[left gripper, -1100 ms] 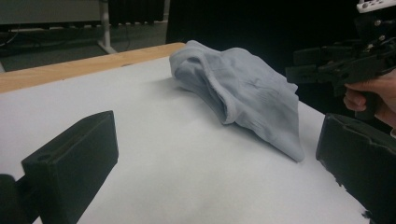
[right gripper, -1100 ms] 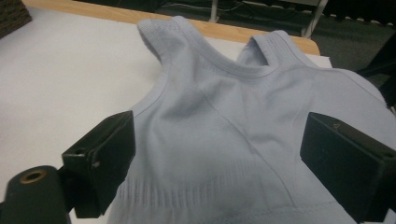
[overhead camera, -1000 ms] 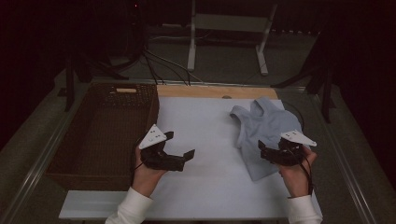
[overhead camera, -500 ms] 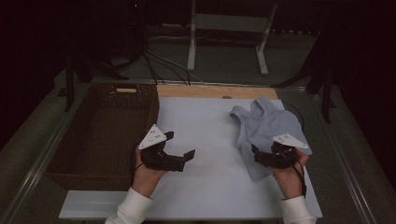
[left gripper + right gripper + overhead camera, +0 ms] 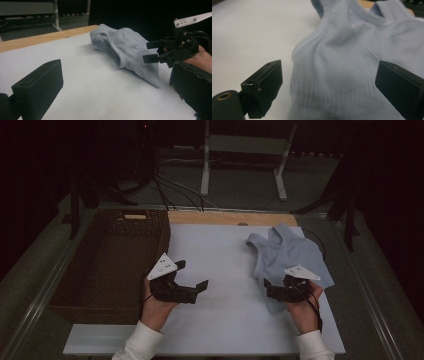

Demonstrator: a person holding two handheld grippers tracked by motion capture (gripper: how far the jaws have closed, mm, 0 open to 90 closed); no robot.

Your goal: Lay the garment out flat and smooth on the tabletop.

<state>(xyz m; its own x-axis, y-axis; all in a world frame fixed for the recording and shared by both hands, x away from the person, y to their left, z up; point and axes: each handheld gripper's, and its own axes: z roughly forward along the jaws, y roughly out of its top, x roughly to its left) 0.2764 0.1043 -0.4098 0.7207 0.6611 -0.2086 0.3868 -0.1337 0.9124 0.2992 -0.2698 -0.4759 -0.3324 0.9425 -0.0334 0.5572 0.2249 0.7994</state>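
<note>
Over near hem of pale blue tank top (image 5: 287,255): right gripper (image 5: 274,290), jaws spread wide, straddling fabric, nothing clamped. Left of garment, on bare white board (image 5: 220,265): left gripper (image 5: 192,279), jaws parted, empty. Far left of garment: wicker basket (image 5: 107,265), nothing inside. Progress: grasp not yet made; pickup and any transfer remain. Garment: soft knit, rumpled, ribbed hem, neckline away from person.

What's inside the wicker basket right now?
The wicker basket shows only its dark woven floor in the high view; nothing lies on it. Its near inner wall is hidden by the rim.
</note>
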